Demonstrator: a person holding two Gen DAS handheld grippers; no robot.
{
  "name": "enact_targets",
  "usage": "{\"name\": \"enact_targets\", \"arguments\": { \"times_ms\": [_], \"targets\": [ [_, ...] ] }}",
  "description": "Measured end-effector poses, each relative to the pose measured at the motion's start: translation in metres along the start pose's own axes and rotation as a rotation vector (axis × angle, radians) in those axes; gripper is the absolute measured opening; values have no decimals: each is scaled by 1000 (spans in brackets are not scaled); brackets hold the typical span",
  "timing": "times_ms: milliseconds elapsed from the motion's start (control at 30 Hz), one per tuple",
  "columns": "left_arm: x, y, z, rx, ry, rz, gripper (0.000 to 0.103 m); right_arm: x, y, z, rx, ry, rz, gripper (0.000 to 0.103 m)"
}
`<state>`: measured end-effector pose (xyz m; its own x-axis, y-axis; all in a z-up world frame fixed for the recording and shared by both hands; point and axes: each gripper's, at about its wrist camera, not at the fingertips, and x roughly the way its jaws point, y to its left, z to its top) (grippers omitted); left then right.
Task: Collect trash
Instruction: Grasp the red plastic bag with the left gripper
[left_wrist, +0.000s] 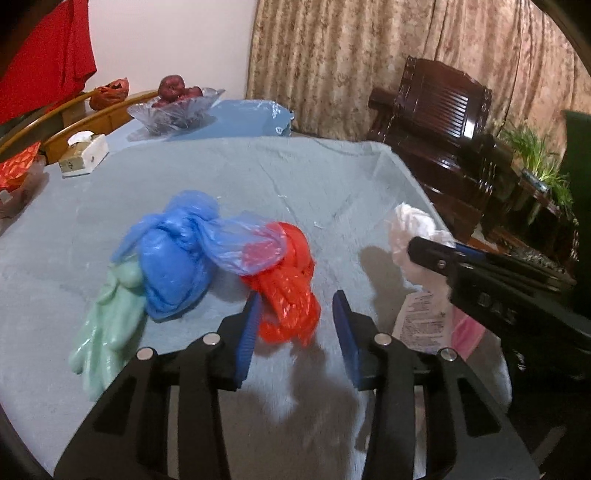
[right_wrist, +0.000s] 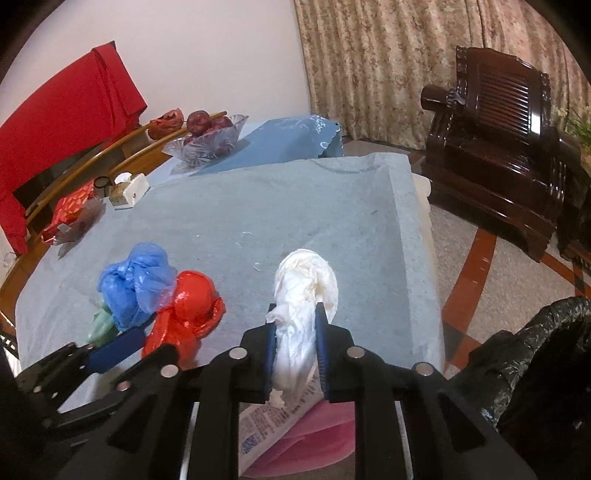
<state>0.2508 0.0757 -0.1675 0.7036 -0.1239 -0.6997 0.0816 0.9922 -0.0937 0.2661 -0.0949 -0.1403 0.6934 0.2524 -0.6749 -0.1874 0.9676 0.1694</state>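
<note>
right gripper (right_wrist: 295, 347) is clamped on the white bag (right_wrist: 303, 295) near the table's right edge, left gripper (left_wrist: 295, 332) is half-open around the red bag (left_wrist: 284, 291) mid-table, pads not seen pressing; full closure is advised before lifting toward the black bin bag (right_wrist: 535, 350).

You're looking at a red bag (left_wrist: 288, 291), a blue bag (left_wrist: 173, 258), a pale green bag (left_wrist: 107, 332) and a white bag (right_wrist: 301, 314) lying on grey-blue cloth (left_wrist: 258, 177), before beige floral-patterned curtains (left_wrist: 369, 55).
</note>
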Motion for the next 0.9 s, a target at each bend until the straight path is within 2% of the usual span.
{"name": "enact_targets", "arguments": {
  "times_ms": [100,300,400,600,900],
  "targets": [
    [12,-1,5,-8,17,8,39,0,-2,-1,0,4,-1,19],
    [18,-3,11,-3,28,-6,12,-5,-5,0,-1,-6,-2,19],
    [6,-7,13,0,5,-17,7,-10,-4,2,-1,-19,2,19],
    [-26,-15,18,4,-54,-34,6,-29,-2,6,1,-63,19,19],
    [-74,-27,26,2,-107,-1,5,-72,2,15,-8,-121,44,19]
  ]
}}
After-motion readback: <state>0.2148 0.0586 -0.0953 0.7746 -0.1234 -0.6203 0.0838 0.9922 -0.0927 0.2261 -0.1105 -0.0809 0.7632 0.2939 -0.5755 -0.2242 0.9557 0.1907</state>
